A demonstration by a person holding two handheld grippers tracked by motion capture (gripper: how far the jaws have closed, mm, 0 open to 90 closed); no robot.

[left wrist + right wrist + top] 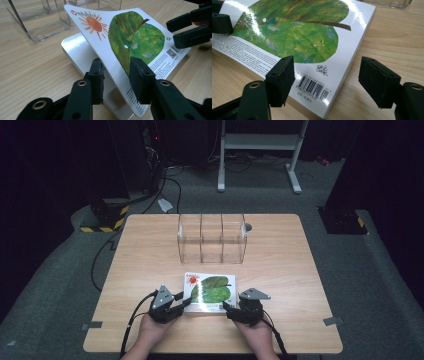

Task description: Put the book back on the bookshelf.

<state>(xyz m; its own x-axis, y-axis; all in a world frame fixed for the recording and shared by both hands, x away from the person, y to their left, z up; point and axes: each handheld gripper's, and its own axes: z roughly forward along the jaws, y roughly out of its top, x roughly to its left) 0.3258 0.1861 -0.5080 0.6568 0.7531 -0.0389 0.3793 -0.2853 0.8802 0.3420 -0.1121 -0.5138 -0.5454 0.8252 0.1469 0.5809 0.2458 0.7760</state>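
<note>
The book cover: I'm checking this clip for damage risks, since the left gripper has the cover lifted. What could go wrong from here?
1. The left gripper pinches only the raised cover near its edge; the cover already bows, so further lifting could crease it or strain the spine.
2. The right gripper stands open around the book's barcode corner without clamping, so the book may slide on the table.
3. The clear organizer sits just beyond; a swinging cover could knock it.
</note>
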